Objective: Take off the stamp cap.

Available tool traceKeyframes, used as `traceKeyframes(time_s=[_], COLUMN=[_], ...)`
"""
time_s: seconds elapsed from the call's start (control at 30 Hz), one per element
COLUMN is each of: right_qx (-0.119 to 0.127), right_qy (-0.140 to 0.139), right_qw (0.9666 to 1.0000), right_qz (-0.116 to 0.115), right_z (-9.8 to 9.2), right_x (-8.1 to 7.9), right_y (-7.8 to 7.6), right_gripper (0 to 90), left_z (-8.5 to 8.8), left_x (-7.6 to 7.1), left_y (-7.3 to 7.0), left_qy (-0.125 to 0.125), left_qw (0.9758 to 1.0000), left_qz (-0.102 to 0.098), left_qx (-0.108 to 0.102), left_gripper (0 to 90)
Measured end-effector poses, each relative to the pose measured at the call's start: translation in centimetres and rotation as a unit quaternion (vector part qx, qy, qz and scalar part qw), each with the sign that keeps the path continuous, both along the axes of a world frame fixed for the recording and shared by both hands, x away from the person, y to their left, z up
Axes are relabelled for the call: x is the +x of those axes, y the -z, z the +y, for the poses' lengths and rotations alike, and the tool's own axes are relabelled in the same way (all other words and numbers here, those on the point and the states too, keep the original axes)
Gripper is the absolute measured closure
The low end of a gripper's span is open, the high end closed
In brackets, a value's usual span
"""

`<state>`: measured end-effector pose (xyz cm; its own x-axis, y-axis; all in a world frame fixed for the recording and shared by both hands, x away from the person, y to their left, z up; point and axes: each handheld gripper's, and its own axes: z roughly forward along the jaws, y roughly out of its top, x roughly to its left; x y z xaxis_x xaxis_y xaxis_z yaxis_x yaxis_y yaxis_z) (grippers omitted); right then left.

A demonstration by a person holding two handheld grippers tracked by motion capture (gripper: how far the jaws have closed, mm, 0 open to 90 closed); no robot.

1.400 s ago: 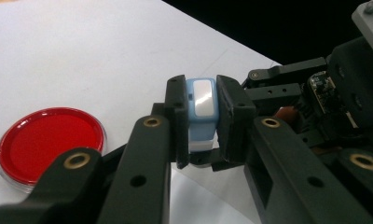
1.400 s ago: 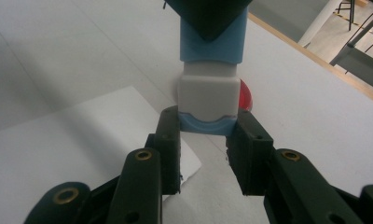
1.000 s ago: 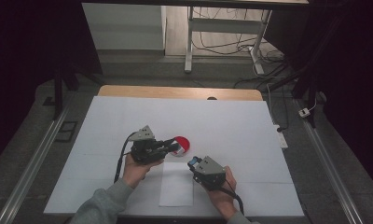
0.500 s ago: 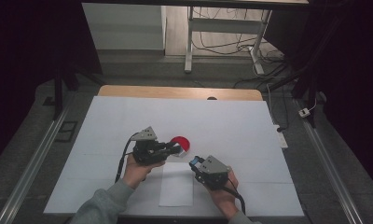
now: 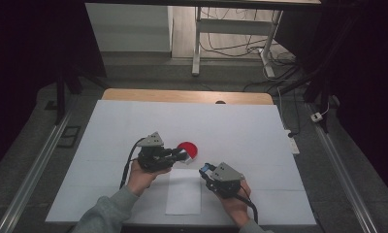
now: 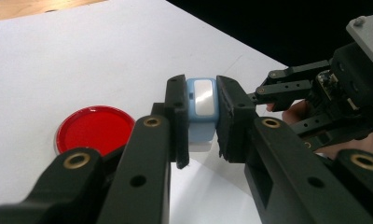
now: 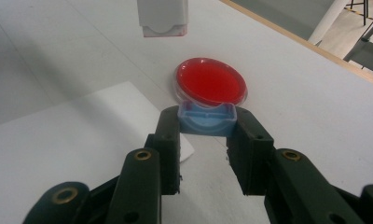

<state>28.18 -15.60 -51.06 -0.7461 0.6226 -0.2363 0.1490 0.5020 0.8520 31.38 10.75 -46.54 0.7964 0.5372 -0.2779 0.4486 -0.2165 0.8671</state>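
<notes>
My left gripper [image 6: 201, 95] is shut on a small light-blue block with a white panel [image 6: 202, 105], held just above the table. In the right gripper view the same block [image 7: 162, 17] hangs at the top, white with a reddish lower edge. My right gripper [image 7: 207, 122] is shut on a shallow blue cap [image 7: 207, 119], open side up. In the high view the left gripper [image 5: 181, 156] points right and the right gripper [image 5: 206, 171] points up-left, a short gap between them. A round red dish [image 5: 189, 149] lies on the table just beyond both.
A white sheet of paper [image 5: 184, 191] lies on the white table top [image 5: 240, 131] between my hands, near the front edge. A wooden strip [image 5: 182, 95] runs along the far edge. Dark floor, rails and cables surround the table.
My right gripper has drawn back a little to the right with the blue cap, widening the gap to the left gripper. The left gripper has hardly moved.
</notes>
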Motion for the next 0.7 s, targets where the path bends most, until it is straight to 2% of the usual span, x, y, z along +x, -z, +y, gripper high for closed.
traceKeyframes(time_s=[0.3,0.7], right_qx=[0.004,0.005], right_qy=[0.002,0.005], right_qw=[1.0000,1.0000], right_qz=[0.002,0.004], right_z=[-1.2,-2.2], right_x=[-0.3,-0.5], right_y=[0.1,0.2], right_gripper=[65.4,65.4], left_z=[0.1,0.5], left_x=[0.1,0.1], left_y=[0.1,-0.1], left_qy=[-0.002,-0.006], left_qw=[1.0000,0.9999], left_qz=[-0.002,-0.006], left_qx=[0.006,0.005], left_gripper=[75.7,75.7])
